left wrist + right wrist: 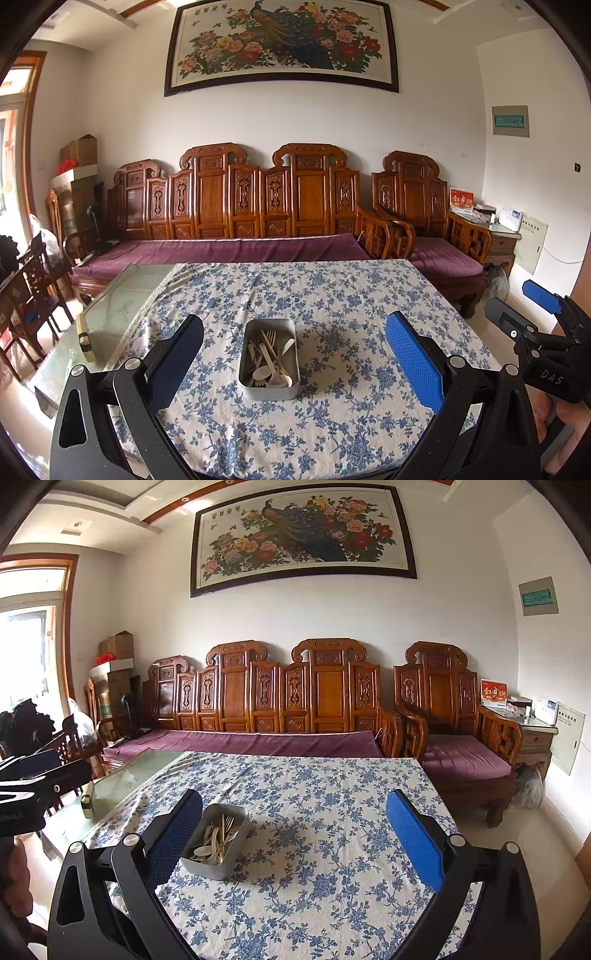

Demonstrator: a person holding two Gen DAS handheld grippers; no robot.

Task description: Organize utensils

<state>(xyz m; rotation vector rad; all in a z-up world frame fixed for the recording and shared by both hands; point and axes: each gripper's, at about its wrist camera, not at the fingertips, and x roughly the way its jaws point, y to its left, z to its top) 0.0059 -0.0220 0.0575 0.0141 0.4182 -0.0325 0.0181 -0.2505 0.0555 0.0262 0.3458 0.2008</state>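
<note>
A grey metal tin [269, 391] stands on the blue-flowered tablecloth [332, 295] and holds several pale utensils [271, 354]: forks, spoons and a knife. My left gripper [293, 354] is open and empty, raised above the table, with the tin straight ahead between its fingers. My right gripper [293, 834] is open and empty too; the tin [210, 867] with the utensils [216, 838] sits beside its left finger [173, 845]. The right gripper also shows at the right edge of the left wrist view [546, 317].
The cloth [332, 794] covers most of a glass-topped table [110, 310]. A small pale block with a black band [84, 338] stands on the bare glass at the left. A carved wooden sofa [258, 206] with purple cushions runs behind the table, and chairs stand at the left.
</note>
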